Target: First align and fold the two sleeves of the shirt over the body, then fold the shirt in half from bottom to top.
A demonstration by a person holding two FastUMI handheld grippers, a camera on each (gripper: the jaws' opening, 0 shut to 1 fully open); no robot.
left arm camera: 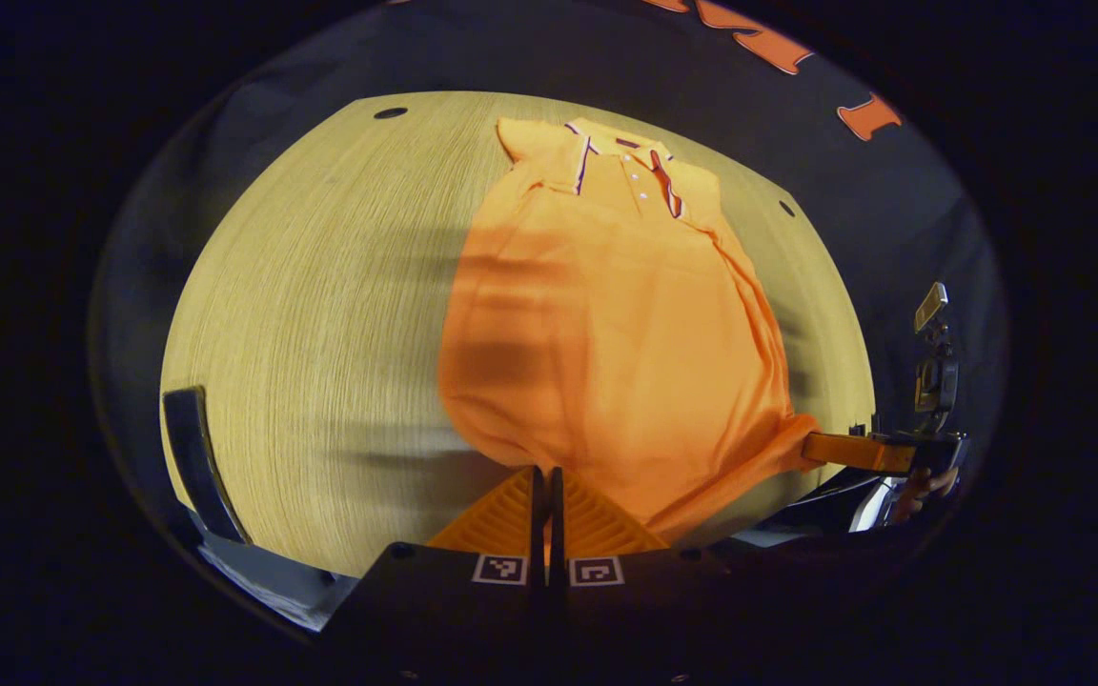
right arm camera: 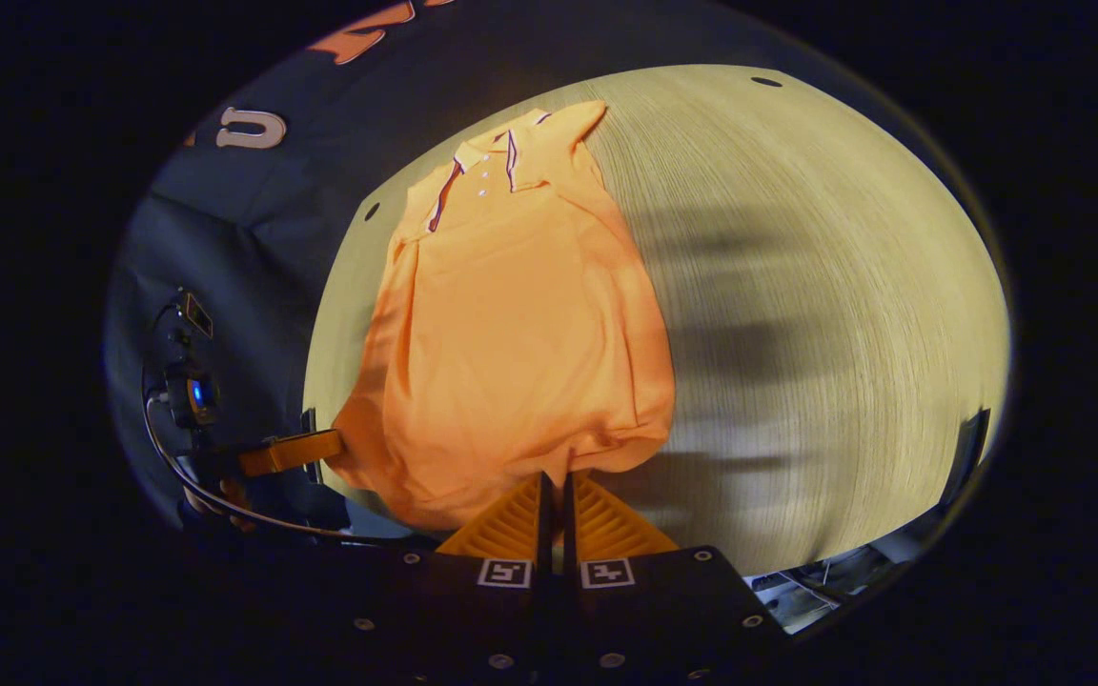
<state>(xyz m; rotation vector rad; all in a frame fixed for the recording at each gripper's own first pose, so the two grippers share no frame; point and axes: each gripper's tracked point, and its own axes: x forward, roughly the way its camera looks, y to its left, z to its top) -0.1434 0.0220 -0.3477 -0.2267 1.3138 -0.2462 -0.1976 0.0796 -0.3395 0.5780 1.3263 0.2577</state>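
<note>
An orange polo shirt [left arm camera: 606, 324] lies on the wooden table [left arm camera: 320, 314], collar at the far side, sleeves folded in over the body. My left gripper [left arm camera: 545, 469] is shut on the near hem at one bottom corner. In the left gripper view my right gripper [left arm camera: 811, 448] pinches the other bottom corner at the right, with a hand behind it. In the right gripper view the shirt [right arm camera: 520, 333] runs away from my right gripper [right arm camera: 555, 474], which is shut on the hem. My left gripper [right arm camera: 335, 443] grips the hem's left corner there. The hem looks slightly raised.
Small dark holes [left arm camera: 390, 112] mark the table's far corners. A dark curved bar [left arm camera: 192, 457] stands at the table's near left edge, and a dark bar [right arm camera: 973, 448] shows at the right in the right gripper view. Bare wood [right arm camera: 797, 286] lies beside the shirt.
</note>
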